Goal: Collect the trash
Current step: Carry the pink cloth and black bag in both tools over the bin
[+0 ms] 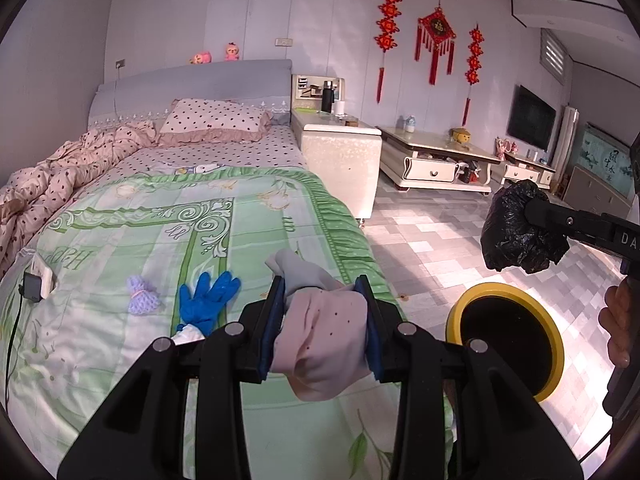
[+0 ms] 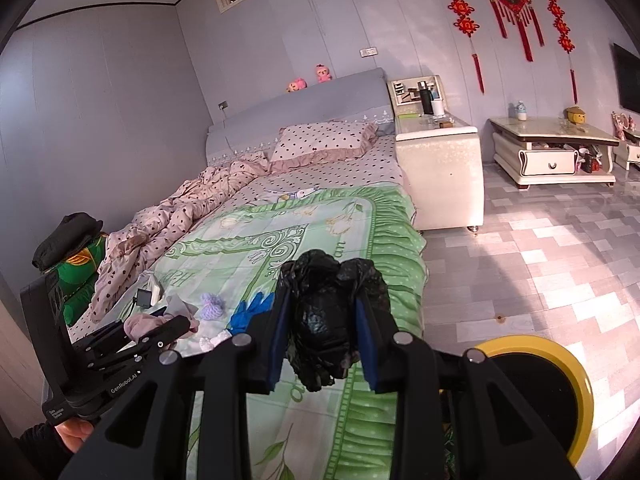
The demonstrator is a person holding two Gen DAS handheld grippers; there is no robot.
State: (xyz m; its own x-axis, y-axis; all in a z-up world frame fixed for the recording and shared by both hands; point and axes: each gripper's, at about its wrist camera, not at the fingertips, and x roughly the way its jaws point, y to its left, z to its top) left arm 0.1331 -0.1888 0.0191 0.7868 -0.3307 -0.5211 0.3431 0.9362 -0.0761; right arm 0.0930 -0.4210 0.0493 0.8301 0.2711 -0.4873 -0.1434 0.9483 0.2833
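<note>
My left gripper [image 1: 325, 312] is shut on a crumpled pink cloth with small dark dots [image 1: 324, 332], held above the green bedspread [image 1: 160, 232] near the bed's right edge. It also shows in the right wrist view [image 2: 168, 330] with the pink cloth [image 2: 140, 324]. My right gripper [image 2: 323, 326] is shut on a crumpled black plastic bag [image 2: 326, 316], seen in the left wrist view [image 1: 516, 228] above the floor. A yellow-rimmed bin with a black liner [image 1: 508, 336] stands on the floor beside the bed [image 2: 540, 392]. A blue glove [image 1: 208, 300] and a purple knitted bow [image 1: 142, 294] lie on the bed.
A phone charger with cable [image 1: 34, 286] lies at the bed's left edge. A pink dotted quilt [image 1: 60, 176] and pillow [image 1: 216, 120] sit at the head. A white nightstand [image 1: 340, 152] and low tables [image 1: 436, 156] stand on the tiled floor [image 1: 420, 240].
</note>
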